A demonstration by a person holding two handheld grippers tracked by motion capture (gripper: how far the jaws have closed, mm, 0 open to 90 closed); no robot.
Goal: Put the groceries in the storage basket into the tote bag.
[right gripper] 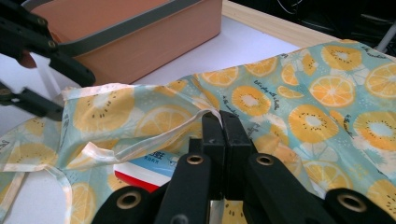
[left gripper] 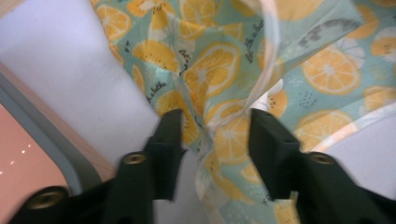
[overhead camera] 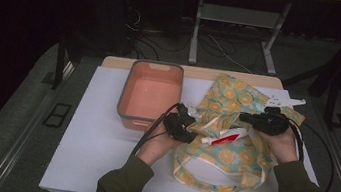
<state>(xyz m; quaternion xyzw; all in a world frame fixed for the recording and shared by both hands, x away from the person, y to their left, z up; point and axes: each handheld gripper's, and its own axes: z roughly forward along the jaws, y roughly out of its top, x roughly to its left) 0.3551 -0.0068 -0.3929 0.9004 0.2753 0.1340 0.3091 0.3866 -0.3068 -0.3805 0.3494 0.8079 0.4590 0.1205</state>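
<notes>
A teal cloth bag (overhead camera: 238, 103) printed with orange slices lies crumpled on the white mat. A white and red tube (overhead camera: 226, 136) pokes out at the bag's opening, and its label end (right gripper: 144, 170) lies under the raised hem. My right gripper (overhead camera: 245, 117) is shut on the bag's hem and holds it up off the mat (right gripper: 220, 128). My left gripper (overhead camera: 190, 129) stands at the bag's left edge. Its jaws are apart with a fold of the bag (left gripper: 224, 135) loose between them (left gripper: 215, 135). It appears again at the left (right gripper: 74, 95) of the right gripper view.
A salmon bin with a grey rim (overhead camera: 155, 64) stands on the mat at the back left, close to my left gripper; its rim (left gripper: 56, 154) and side (right gripper: 154, 46) are near. A small white object (overhead camera: 286, 100) lies past the bag at the back right. White mat (overhead camera: 91, 140) stretches to the front left.
</notes>
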